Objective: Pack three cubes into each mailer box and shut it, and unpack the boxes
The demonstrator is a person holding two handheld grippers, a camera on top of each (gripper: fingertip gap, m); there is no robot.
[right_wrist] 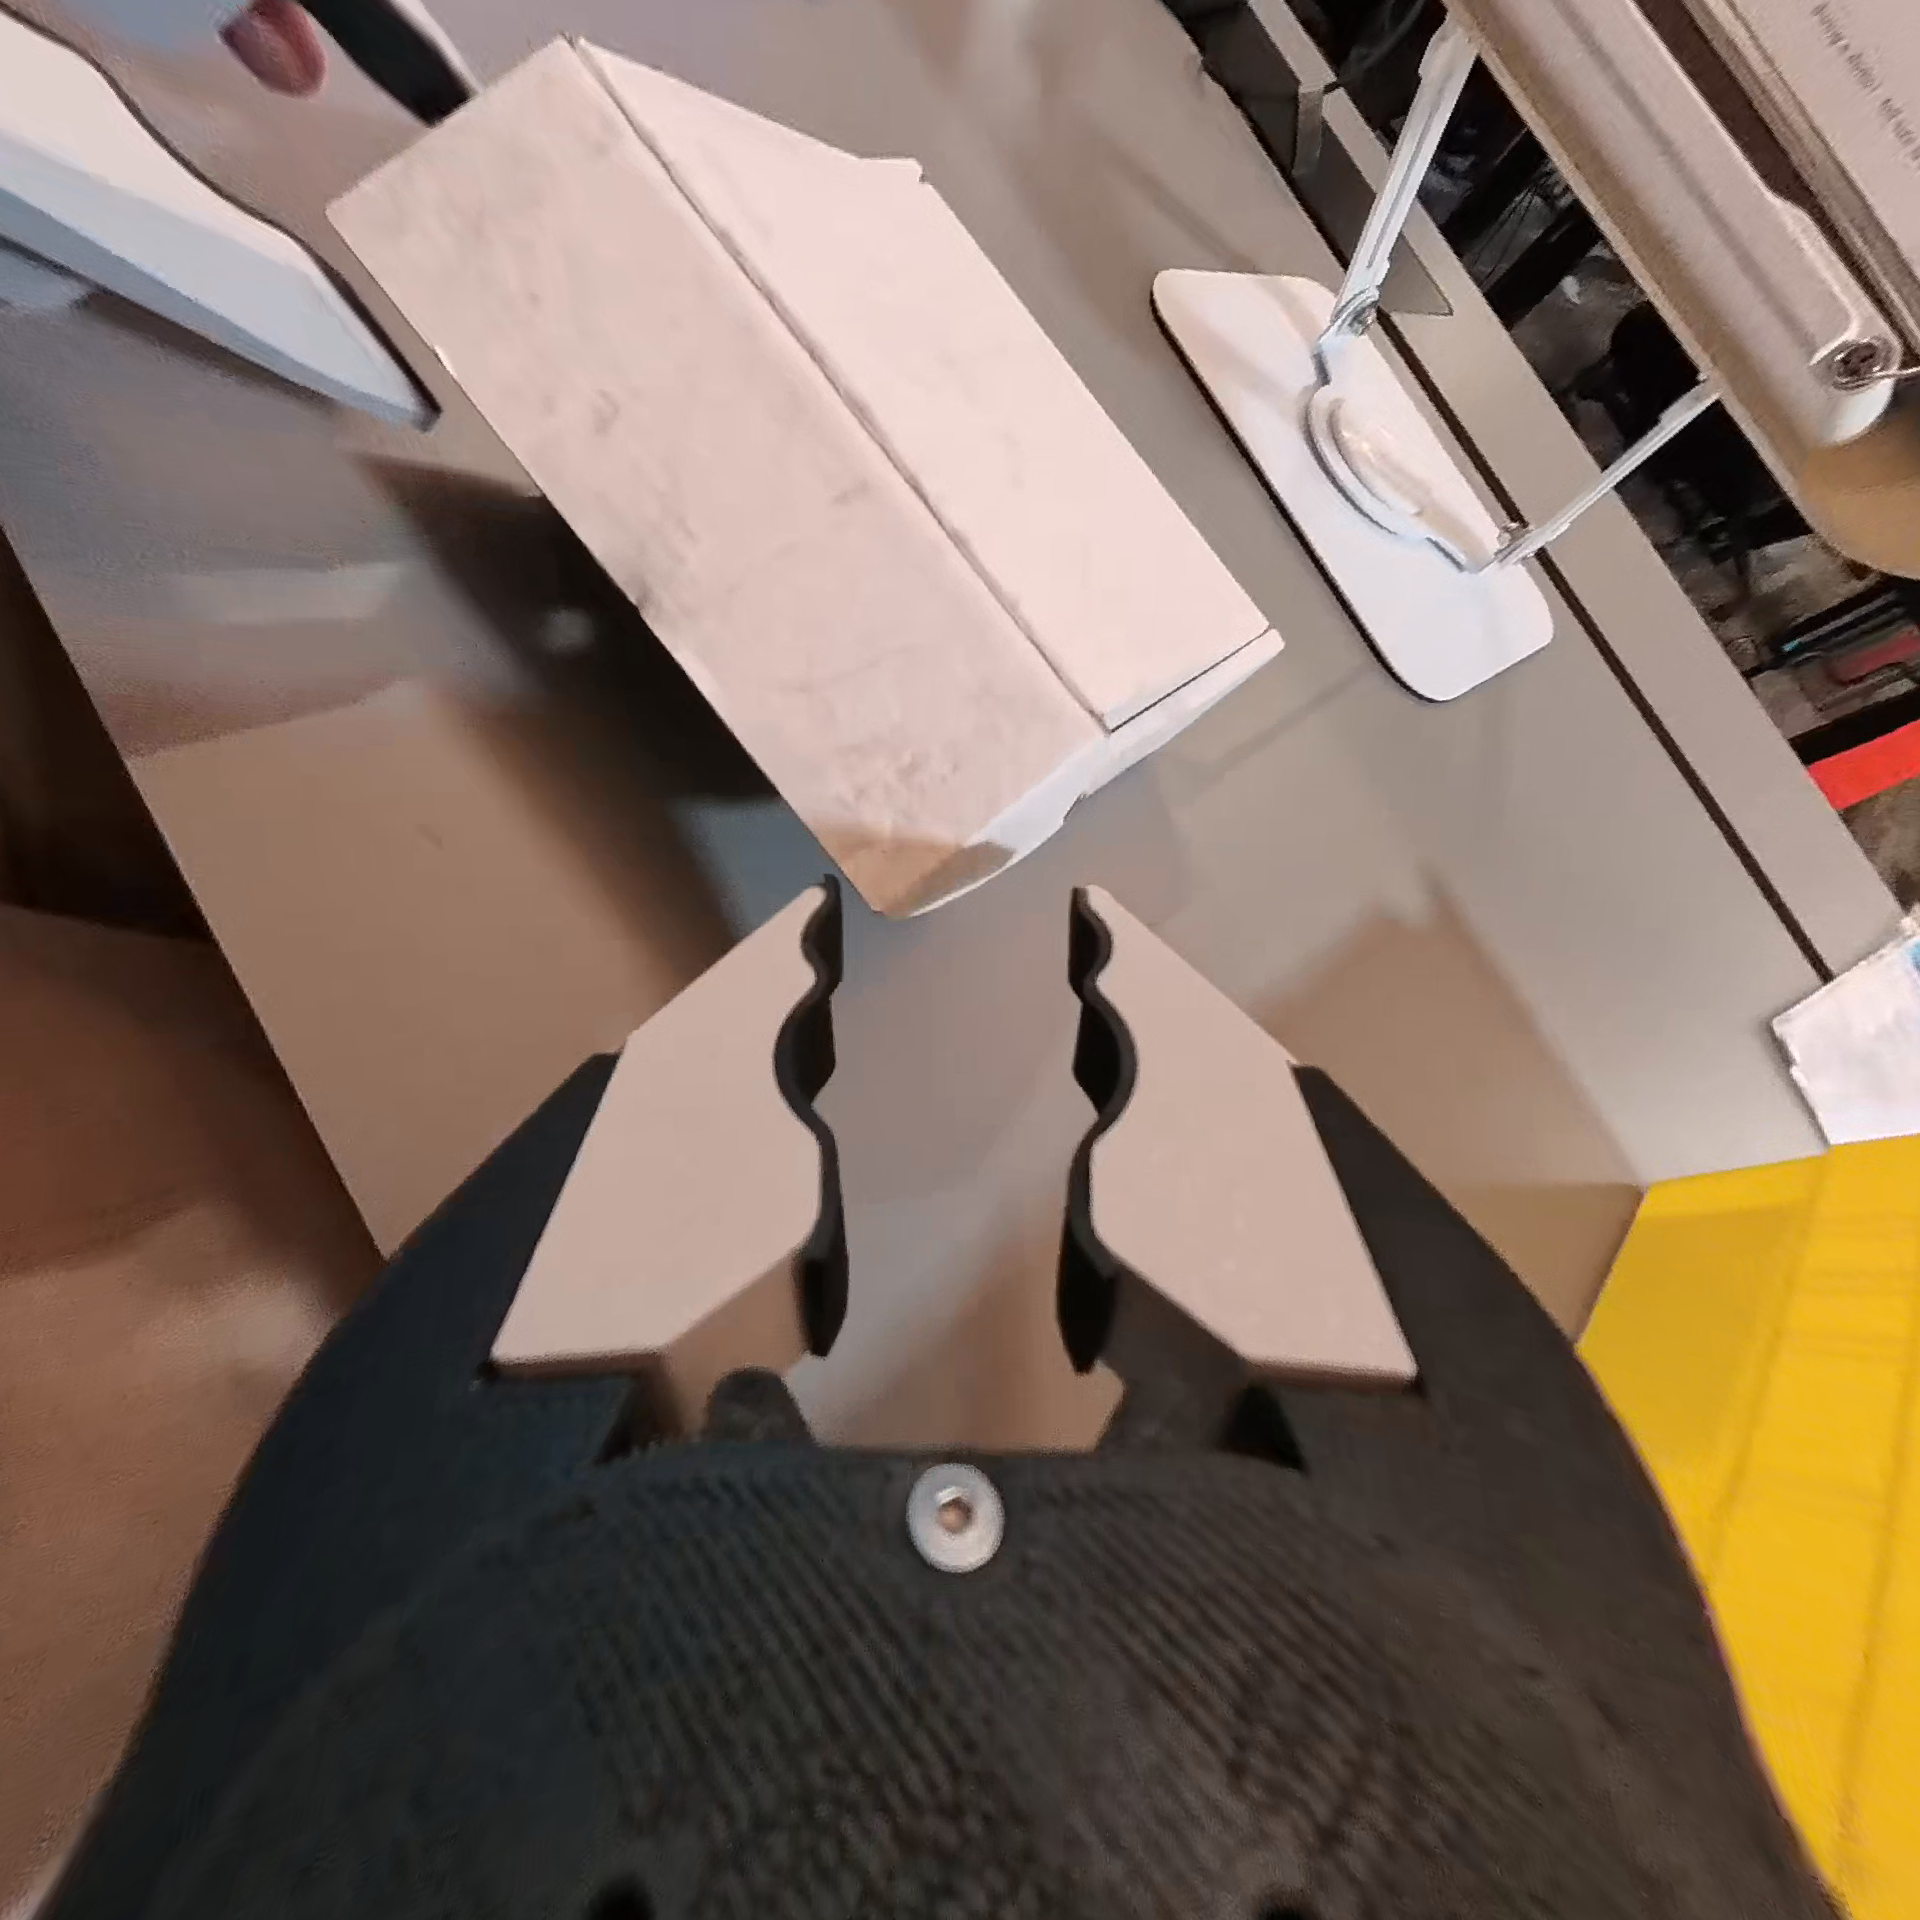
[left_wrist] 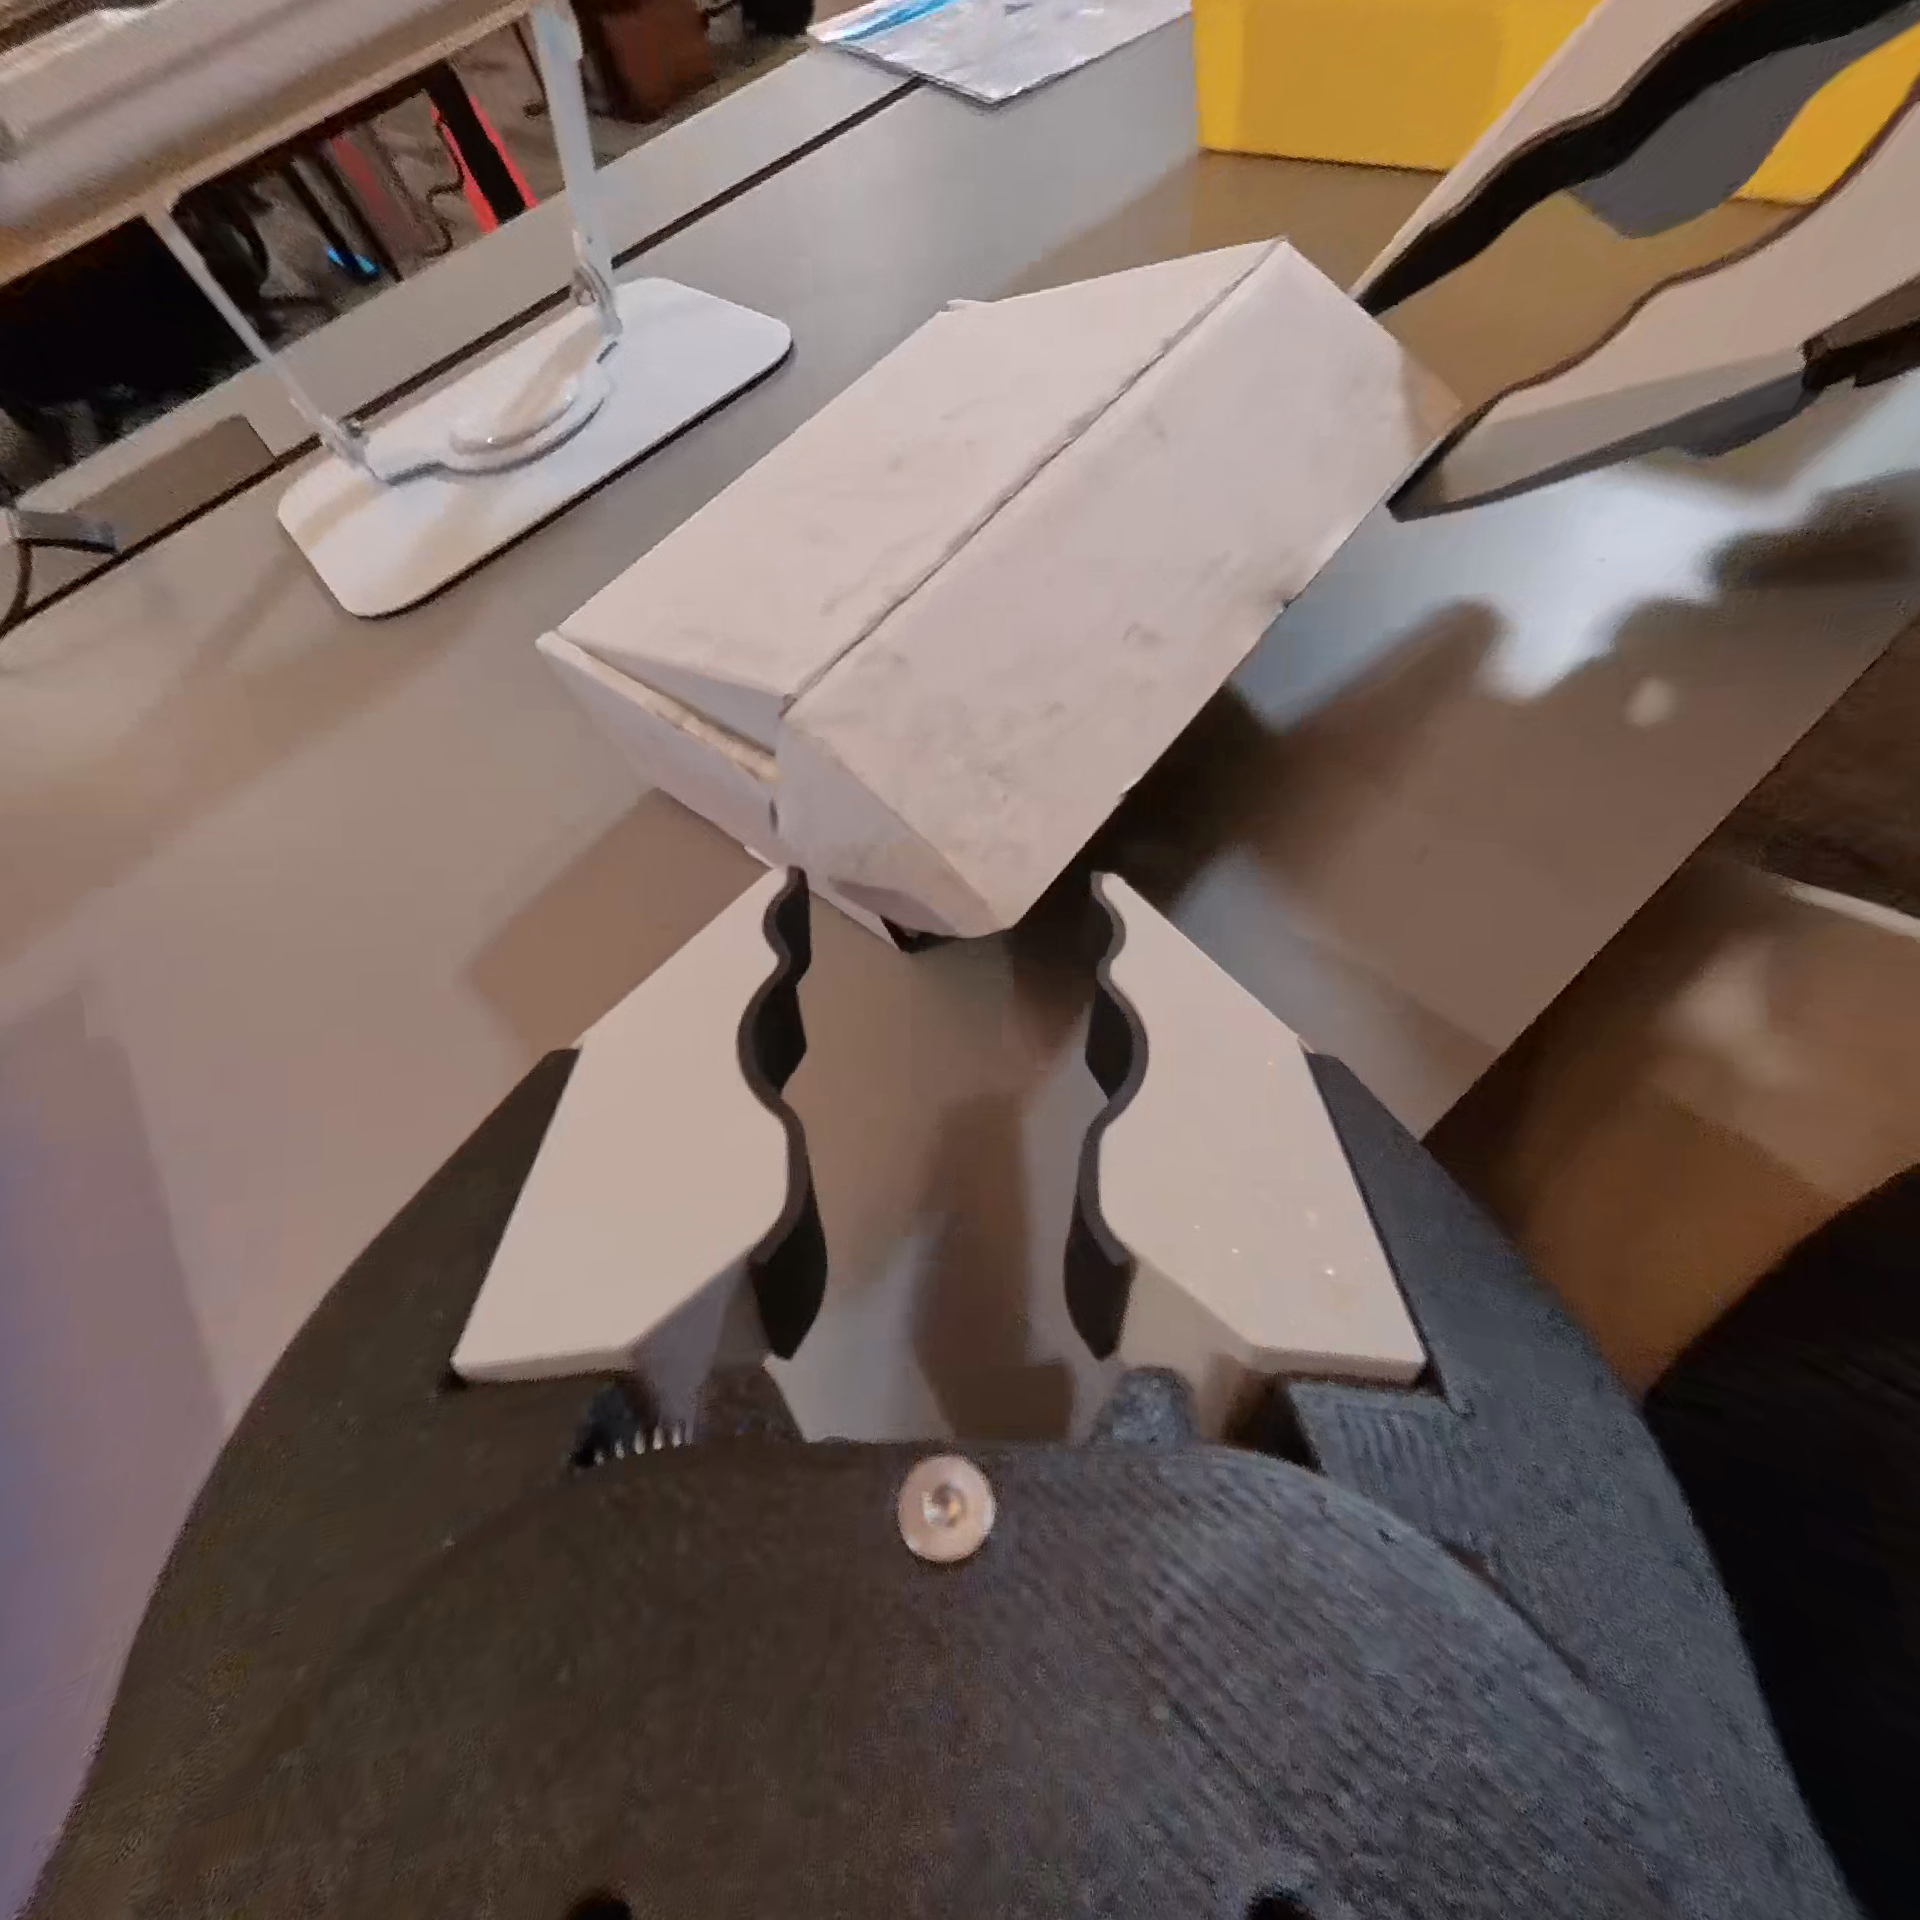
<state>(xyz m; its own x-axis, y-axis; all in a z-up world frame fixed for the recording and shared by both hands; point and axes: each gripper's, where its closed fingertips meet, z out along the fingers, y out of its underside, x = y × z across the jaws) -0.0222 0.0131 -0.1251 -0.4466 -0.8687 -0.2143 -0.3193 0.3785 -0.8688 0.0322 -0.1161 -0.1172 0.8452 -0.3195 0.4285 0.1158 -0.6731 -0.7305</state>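
One closed white mailer box (left_wrist: pixel 966 582) sits on the tan table (left_wrist: pixel 260 748); step looks like unpacking, so next move needs a flap grip. Box at 12 o'clock, just beyond left gripper (left_wrist: pixel 940 883) and right gripper (right_wrist: pixel 951 899), both parted, empty.

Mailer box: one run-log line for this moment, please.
mailer box: shut, on table | left gripper: open, empty | right gripper: open, empty | cubes: not visible
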